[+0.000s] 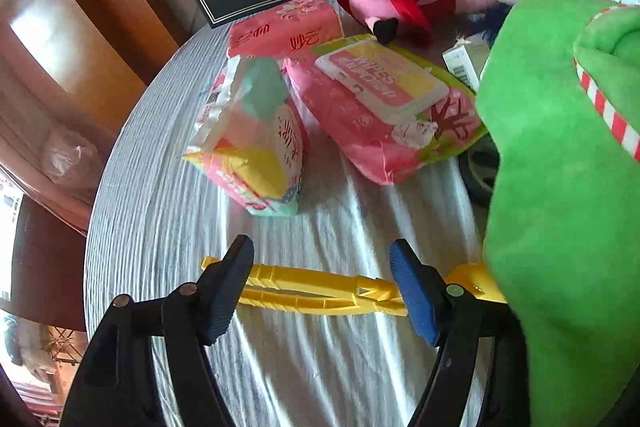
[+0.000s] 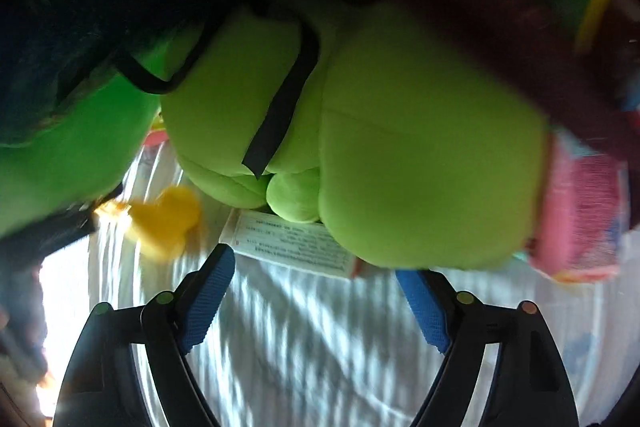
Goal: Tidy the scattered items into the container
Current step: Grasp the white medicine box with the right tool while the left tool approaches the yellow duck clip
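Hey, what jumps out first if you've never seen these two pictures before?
A big green plush toy fills the right wrist view and crowds the right side of the left one. Behind it, pink tissue and wipes packs lie scattered on the white cloth. A yellow plastic tool lies just beyond the open left gripper.

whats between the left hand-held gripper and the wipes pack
The yellow plastic tool near the left hand-held gripper, then bare cloth up to the wipes pack, in the left wrist view.
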{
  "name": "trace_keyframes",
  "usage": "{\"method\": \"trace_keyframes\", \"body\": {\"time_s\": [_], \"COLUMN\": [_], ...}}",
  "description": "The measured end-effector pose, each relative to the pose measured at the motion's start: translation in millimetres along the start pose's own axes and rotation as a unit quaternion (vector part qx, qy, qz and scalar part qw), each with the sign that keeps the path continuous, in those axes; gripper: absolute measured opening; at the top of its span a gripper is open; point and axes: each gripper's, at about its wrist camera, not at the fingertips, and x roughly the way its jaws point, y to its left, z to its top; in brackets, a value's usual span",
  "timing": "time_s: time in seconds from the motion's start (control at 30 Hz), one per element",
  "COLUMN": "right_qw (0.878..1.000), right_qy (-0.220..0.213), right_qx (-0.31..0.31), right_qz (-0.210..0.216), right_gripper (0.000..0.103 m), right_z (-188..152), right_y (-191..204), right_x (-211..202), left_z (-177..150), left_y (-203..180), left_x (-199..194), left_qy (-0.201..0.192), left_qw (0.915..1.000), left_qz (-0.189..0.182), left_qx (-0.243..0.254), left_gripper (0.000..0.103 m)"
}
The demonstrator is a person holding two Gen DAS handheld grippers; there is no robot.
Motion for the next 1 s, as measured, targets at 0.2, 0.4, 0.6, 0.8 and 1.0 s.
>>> {"method": "trace_keyframes", "body": {"time_s": [0.2,0.4,0.6,0.8,1.0], "right_qw": [0.995,0.994,0.997,0.996,0.986], "right_qy": [0.039,0.057,0.034,0.023,-0.01], "right_qx": [-0.048,-0.069,-0.069,-0.087,-0.158], "right_qz": [0.073,0.061,0.028,0.022,0.047], "right_gripper": [0.064,0.065,0.065,0.066,0.071], "right_z": [-12.0,-34.6,-34.8,-33.3,-24.8], "right_y": [28.7,25.6,5.2,-8.3,8.5], "right_x": [-2.9,-20.4,-37.4,-43.7,-31.5], "left_z": [-32.0,-62.6,-58.1,-67.8,-96.3], "left_y": [18.3,34.1,-0.1,-48.6,-40.6], "left_x": [-17.3,-33.3,-55.0,-31.2,-29.6], "left_qy": [0.022,0.038,0.024,0.051,0.066], "left_qw": [0.9986,0.9884,0.9809,0.9704,0.9806], "left_qz": [-0.029,-0.09,-0.132,-0.153,-0.077], "left_qx": [-0.037,-0.116,-0.14,-0.18,-0.168], "left_gripper": [0.07,0.07,0.07,0.069,0.031]}}
